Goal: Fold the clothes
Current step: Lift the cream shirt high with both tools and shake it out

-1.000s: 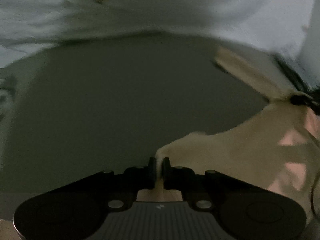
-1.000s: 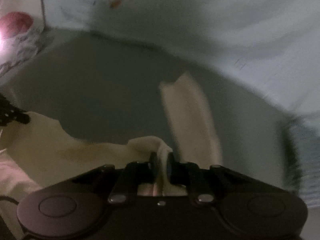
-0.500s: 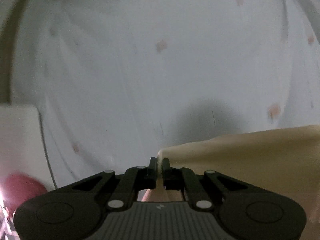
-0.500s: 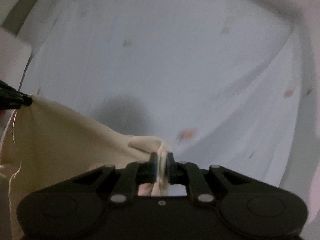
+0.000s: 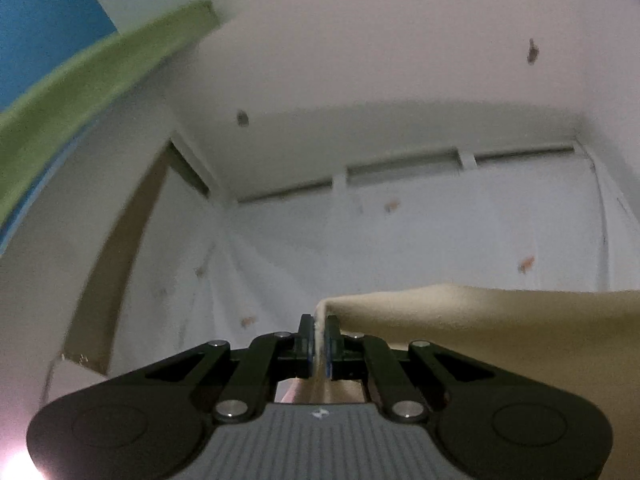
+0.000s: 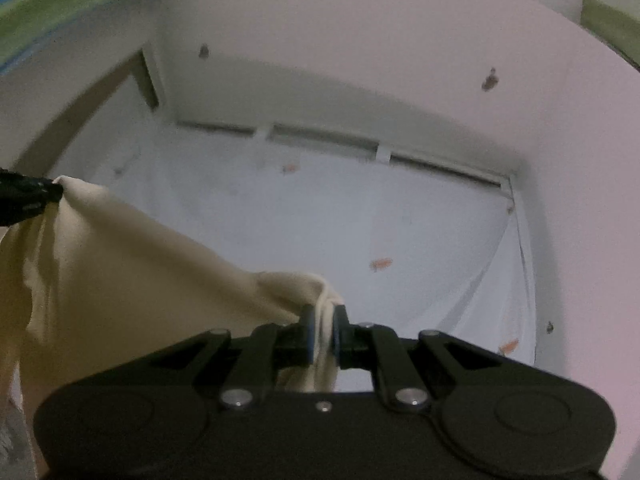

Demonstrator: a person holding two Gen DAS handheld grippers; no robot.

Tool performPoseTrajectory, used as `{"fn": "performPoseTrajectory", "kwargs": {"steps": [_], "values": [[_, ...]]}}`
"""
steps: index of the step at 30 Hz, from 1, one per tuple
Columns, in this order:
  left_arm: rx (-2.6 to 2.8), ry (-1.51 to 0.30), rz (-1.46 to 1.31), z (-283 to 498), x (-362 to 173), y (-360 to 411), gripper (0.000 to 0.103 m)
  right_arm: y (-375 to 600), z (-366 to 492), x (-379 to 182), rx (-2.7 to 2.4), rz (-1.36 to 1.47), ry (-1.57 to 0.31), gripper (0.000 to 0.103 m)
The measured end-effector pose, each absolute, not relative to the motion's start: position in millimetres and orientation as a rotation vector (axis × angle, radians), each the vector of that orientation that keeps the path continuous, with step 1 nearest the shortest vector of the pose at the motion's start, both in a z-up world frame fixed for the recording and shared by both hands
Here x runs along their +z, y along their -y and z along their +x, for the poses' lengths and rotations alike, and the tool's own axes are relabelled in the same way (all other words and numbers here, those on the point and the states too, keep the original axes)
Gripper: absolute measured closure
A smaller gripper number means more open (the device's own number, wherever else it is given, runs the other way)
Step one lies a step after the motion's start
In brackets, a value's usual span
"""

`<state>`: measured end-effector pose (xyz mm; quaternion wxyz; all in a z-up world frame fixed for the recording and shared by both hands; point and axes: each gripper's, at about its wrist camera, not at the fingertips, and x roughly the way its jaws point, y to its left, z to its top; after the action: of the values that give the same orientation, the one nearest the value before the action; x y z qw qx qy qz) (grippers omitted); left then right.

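Note:
A cream garment (image 5: 500, 344) hangs stretched in the air between both grippers. My left gripper (image 5: 319, 336) is shut on one corner of it, and the cloth runs off to the right. My right gripper (image 6: 323, 328) is shut on a bunched corner of the same garment (image 6: 132, 272), which spreads to the left. In the right wrist view the left gripper (image 6: 24, 196) shows at the far left edge, pinching the cloth's other corner. Both cameras point up toward the wall and ceiling. The garment's lower part is hidden.
A white curtain with small orange marks (image 5: 420, 252) hangs ahead, also in the right wrist view (image 6: 320, 232). White walls and ceiling (image 5: 380, 40) surround it. A green and blue band (image 5: 80, 72) runs at the upper left. A brown frame (image 5: 116, 248) stands left.
Both grippers have lifted the garment off the dark surface and tilted upward. The view went from the dark surface to the curtain, then to wall and ceiling. Both stay shut on the cloth.

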<state>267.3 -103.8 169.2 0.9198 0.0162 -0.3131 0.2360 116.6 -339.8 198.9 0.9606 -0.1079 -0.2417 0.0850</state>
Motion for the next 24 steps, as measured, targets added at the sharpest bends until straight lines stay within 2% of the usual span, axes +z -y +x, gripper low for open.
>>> {"fn": "performPoseTrajectory", "kwargs": {"steps": [4, 9, 14, 20, 24], "values": [[0.497, 0.622, 0.032, 252.8, 173.0, 107.9, 0.097, 350.8, 82.3, 216.8, 0.223, -0.16, 0.537, 0.094], [0.524, 0.478, -0.008, 241.2, 151.5, 107.9, 0.097, 366.0, 79.3, 203.1, 0.334, 0.004, 0.376, 0.094], [0.557, 0.265, 0.013, 270.7, 121.7, 100.4, 0.097, 358.8, 112.2, 173.1, 0.357, 0.056, 0.158, 0.094], [0.536, 0.163, 0.043, 374.8, 93.7, 87.7, 0.097, 336.0, 201.2, 146.2, 0.315, 0.054, 0.068, 0.094], [0.522, 0.131, 0.048, 510.3, 65.5, 95.8, 0.097, 308.7, 302.8, 128.0, 0.275, 0.048, 0.039, 0.094]]}}
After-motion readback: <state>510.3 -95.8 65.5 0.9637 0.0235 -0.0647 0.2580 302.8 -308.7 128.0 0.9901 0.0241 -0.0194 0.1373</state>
